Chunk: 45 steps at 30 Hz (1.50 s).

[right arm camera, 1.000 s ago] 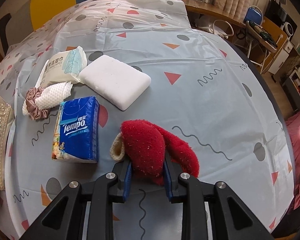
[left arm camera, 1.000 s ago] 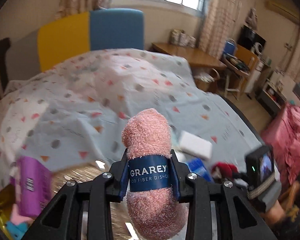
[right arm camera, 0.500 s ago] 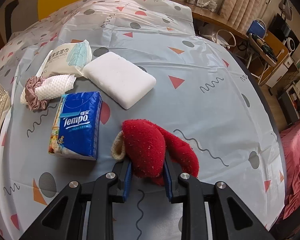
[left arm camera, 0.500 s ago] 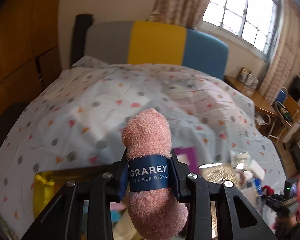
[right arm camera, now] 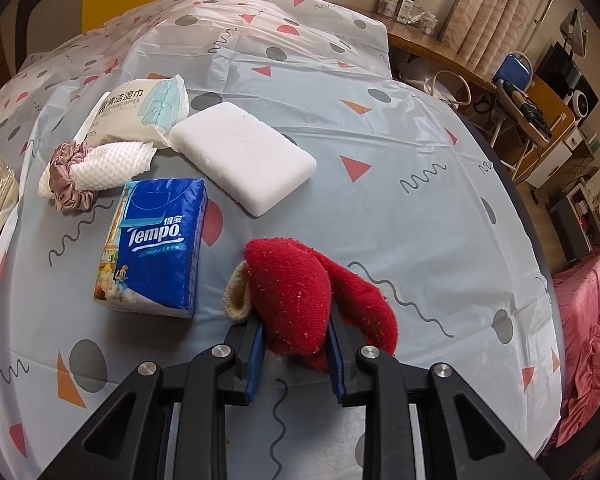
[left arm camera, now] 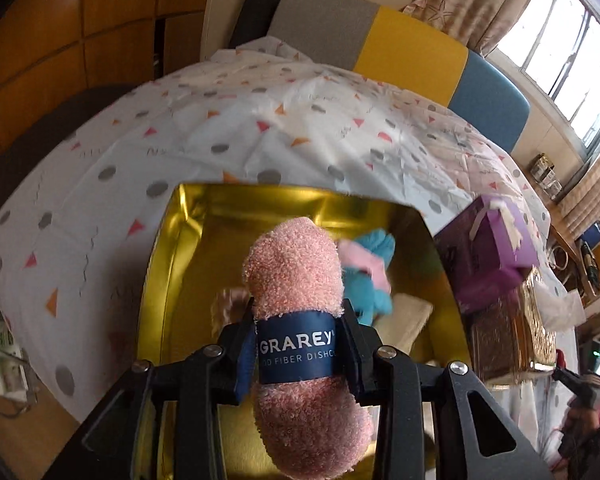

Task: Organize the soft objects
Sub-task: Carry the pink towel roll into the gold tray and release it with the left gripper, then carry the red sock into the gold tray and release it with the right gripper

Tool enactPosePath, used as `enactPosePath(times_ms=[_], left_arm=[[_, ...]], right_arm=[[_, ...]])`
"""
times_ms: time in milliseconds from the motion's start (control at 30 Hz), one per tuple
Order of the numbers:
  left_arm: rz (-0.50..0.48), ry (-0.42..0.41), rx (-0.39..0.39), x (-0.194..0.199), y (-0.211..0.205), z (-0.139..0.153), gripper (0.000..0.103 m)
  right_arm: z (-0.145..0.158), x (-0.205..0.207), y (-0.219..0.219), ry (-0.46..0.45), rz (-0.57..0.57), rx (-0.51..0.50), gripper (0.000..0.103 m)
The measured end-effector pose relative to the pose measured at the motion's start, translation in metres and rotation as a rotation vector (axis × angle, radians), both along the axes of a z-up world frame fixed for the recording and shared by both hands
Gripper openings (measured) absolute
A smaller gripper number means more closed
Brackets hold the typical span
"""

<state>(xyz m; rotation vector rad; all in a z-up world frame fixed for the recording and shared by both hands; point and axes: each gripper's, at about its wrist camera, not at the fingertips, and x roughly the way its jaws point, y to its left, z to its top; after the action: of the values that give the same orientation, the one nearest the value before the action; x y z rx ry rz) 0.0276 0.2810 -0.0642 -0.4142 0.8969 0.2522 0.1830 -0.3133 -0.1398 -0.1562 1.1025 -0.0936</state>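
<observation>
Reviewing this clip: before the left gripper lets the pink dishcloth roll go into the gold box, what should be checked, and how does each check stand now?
1. Left gripper clamps the pink dishcloth roll at its blue band: ok.
2. Roll sits over the gold box opening: ok.
3. Free floor in the box beside the blue and pink cloth: ok.
4. Roll low enough to release: cannot tell.
5. Right gripper holds the red sock securely: ok.

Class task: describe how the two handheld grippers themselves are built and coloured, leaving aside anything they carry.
Both the left gripper and the right gripper look alike: matte black angular frames with open triangular cut-outs, round silver screw heads at the joints, and blue pads lining the inside of the jaws. No cables, sleeves or markings show.
</observation>
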Motion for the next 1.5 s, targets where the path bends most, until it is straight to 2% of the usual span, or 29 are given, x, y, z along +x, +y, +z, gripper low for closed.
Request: enactPosePath(times_ms=[100, 133, 233, 433, 500, 967, 1067, 1133, 1267, 1500], left_arm=[[-0.018, 0.024, 0.010, -0.009, -0.013, -0.015, 0.043], [-0.020, 0.027, 0.013, -0.011, -0.018, -0.020, 0.048], [0.008, 0.051, 0.083, -0.013, -0.028, -0.032, 0.057], [0.053, 0.032, 0.181, -0.026, -0.040, -0.034, 0.063], [0.062, 0.016, 0.216, -0.031, -0.043, -0.030, 0.069], [0.006, -0.089, 0.298, -0.048, -0.065, 0.005, 0.071], [0.002, -0.108, 0.315, -0.051, -0.069, 0.009, 0.071], [-0.002, -0.116, 0.308, -0.053, -0.069, 0.011, 0.071], [0.005, -0.124, 0.293, -0.056, -0.067, 0.012, 0.072], [0.019, -0.106, 0.259, -0.056, -0.061, 0.003, 0.072]], right_arm=[[0.000, -0.002, 0.001, -0.001, 0.002, -0.003, 0.026], [0.000, -0.002, 0.001, -0.002, 0.003, -0.004, 0.026], [0.000, -0.002, 0.002, -0.003, 0.004, -0.006, 0.026], [0.000, -0.002, 0.002, -0.004, 0.010, -0.014, 0.026], [0.000, -0.003, 0.002, -0.005, 0.010, -0.014, 0.026], [0.002, -0.003, 0.010, 0.019, -0.040, -0.031, 0.023], [0.007, -0.001, 0.012, 0.054, -0.058, 0.036, 0.023], [0.015, 0.000, 0.013, 0.049, -0.083, 0.088, 0.022], [0.050, -0.005, 0.027, -0.041, -0.079, 0.178, 0.022], [0.118, -0.014, 0.101, -0.198, 0.100, 0.212, 0.022]])
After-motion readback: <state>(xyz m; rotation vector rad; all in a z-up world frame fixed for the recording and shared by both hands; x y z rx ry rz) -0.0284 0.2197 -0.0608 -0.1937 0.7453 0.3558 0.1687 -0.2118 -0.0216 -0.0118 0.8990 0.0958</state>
